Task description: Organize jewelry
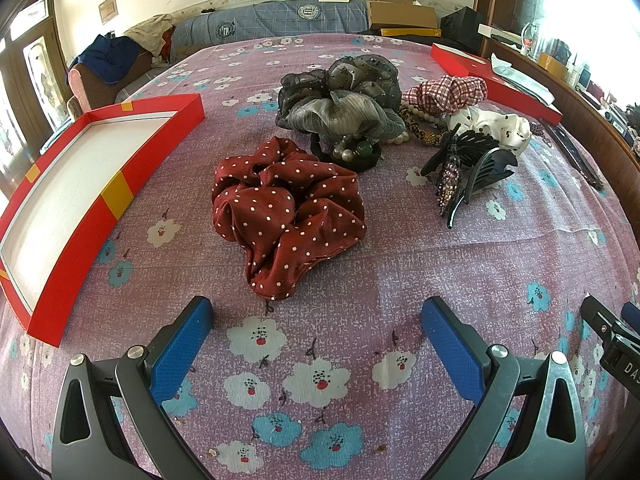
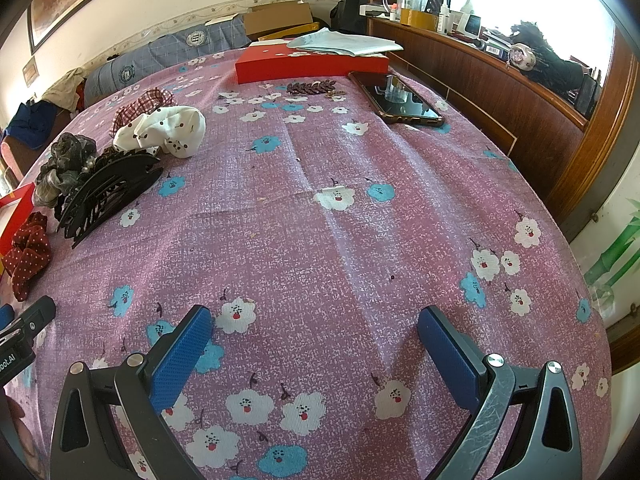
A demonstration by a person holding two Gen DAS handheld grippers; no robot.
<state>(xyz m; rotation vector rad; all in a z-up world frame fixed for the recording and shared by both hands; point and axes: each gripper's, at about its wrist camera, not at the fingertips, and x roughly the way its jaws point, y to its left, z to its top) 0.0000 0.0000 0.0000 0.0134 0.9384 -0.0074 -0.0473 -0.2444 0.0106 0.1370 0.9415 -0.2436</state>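
I am holding my left gripper [image 1: 316, 334] wide open and empty, facing the red scrunchie [image 1: 286, 216] for the box [image 1: 116, 196]; my right gripper [image 2: 314, 340] is idling open, empty.

— What do you see from the right side?
— The right gripper [image 2: 314, 326] is wide open above the flowered cloth [image 2: 320, 220]. Far left lie a black claw clip [image 2: 108, 196] and a white scrunchie [image 2: 168, 130].
— And behind?
— A phone [image 2: 396, 98] beside a red box [image 2: 308, 65].
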